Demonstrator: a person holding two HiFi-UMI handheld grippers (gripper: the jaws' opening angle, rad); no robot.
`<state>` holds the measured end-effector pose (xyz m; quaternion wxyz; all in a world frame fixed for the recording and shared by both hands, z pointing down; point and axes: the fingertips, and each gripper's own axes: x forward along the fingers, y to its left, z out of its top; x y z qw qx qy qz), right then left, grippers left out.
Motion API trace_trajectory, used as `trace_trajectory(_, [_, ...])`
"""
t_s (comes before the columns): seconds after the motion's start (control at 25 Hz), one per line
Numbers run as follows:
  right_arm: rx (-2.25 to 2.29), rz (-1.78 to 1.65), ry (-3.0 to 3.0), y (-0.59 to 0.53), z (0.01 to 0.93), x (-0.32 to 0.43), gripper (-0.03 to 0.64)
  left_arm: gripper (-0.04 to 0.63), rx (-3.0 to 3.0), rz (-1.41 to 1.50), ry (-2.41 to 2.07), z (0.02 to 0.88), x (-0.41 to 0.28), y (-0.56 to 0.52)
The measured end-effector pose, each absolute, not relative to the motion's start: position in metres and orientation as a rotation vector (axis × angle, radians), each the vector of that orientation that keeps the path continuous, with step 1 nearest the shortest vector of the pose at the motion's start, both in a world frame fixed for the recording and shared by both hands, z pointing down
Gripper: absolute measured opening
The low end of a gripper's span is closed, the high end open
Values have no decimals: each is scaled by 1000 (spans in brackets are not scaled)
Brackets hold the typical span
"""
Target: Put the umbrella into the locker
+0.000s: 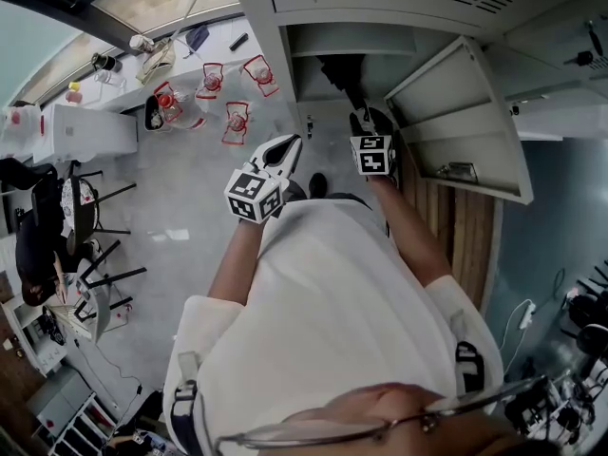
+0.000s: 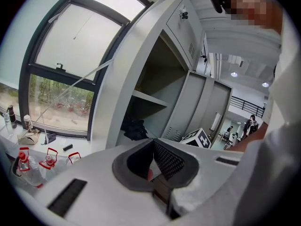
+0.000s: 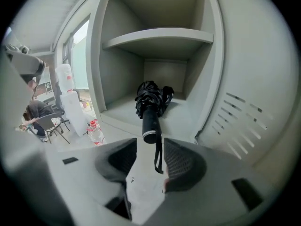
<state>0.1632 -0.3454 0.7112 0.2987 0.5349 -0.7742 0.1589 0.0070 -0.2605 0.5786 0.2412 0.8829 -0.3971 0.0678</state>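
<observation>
Your right gripper (image 3: pixel 150 146) stands just before the open grey metal locker (image 3: pixel 107 79), jaws spread and pinching nothing. The shelf (image 3: pixel 160 36) above and the louvred door (image 3: pixel 244 114), swung out to the right, leave free room around it. The black folded umbrella (image 3: pixel 151 100) lies on the compartment floor, handle end towards you, its strap hanging at the gap between the jaws. Your left gripper (image 2: pixel 153 141), pressed together and empty, is outside the locker, on its left.

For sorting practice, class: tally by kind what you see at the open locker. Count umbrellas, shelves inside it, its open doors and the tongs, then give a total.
Umbrellas: 1
Shelves: 1
Open doors: 1
Tongs: 2, left tongs and right tongs
Total: 5
</observation>
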Motion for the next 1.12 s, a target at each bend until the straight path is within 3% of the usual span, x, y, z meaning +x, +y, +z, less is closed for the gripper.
trace_trajectory(0.16, [1428, 407, -2065, -345, 706, 161, 109, 6, 2420, 195, -1069, 580, 13, -258])
trace_trajectory(1.12, [1375, 330, -2090, -427, 696, 119, 103, 6, 2362, 170, -1221, 572, -25, -280])
